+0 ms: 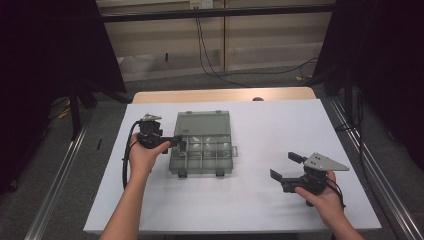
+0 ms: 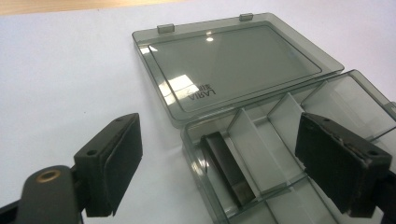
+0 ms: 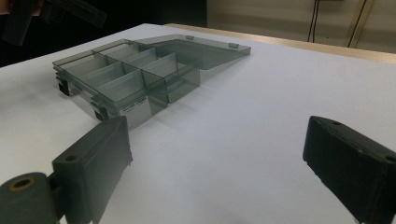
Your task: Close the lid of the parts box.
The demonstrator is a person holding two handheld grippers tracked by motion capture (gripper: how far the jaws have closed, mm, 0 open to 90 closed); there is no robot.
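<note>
Left gripper (image 2: 219, 172) was wide open, empty, right over the compartment box's (image 1: 202, 155) left end; the right gripper (image 1: 285, 167), also open, sat well off to the side.

Smoky clear compartment box (image 1: 202, 150), lid open flat

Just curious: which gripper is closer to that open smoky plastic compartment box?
Left. The left gripper hangs over the compartment box at its left edge, jaws open; the right gripper rests well off to its right, apart.
</note>
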